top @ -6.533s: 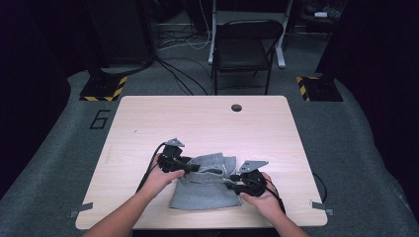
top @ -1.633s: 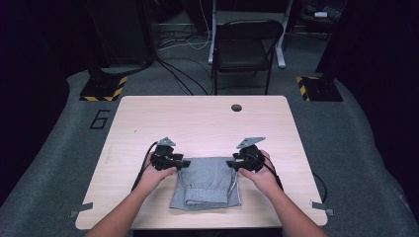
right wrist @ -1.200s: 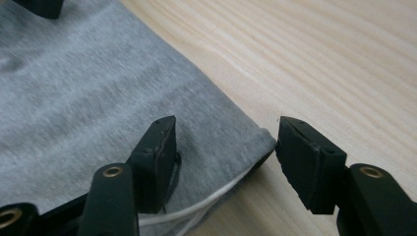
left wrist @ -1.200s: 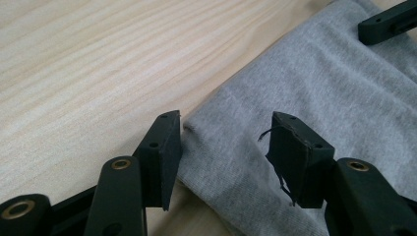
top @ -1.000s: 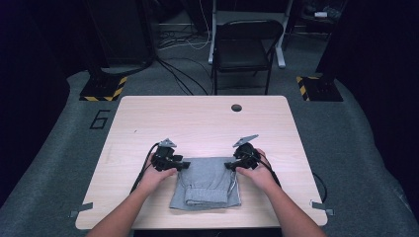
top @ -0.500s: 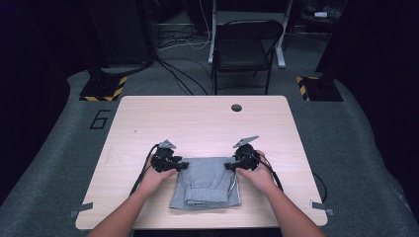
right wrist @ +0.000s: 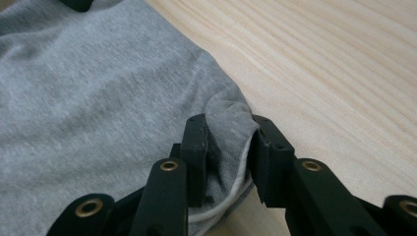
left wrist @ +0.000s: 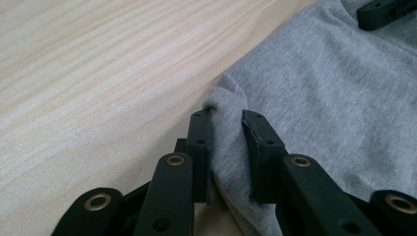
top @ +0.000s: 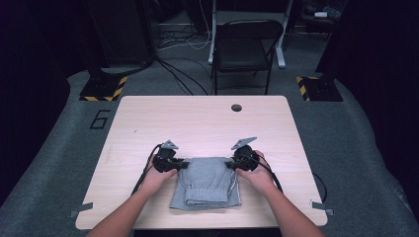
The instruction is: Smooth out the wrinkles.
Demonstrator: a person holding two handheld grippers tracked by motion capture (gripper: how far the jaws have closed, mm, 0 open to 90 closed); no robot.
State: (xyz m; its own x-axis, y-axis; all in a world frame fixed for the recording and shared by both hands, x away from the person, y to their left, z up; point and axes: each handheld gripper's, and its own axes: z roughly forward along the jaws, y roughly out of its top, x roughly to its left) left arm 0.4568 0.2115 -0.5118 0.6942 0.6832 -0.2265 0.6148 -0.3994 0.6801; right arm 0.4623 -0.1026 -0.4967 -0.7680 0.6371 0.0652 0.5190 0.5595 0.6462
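Garment: folded grey garment lies lower centre of the frame, near the table's front edge.
Left gripper: my jaws just closed, pinching its upper-left corner.
Right gripper: my jaws just closed, pinching its upper-right corner.
Chair: top centre, beyond the table.

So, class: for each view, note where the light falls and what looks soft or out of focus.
High view: the table is brightly lit while the room around it falls dark. Left gripper view: the near black links blur, but the grey garment weave is sharp. Right gripper view: the wood grain is crisp and evenly lit, without glare.
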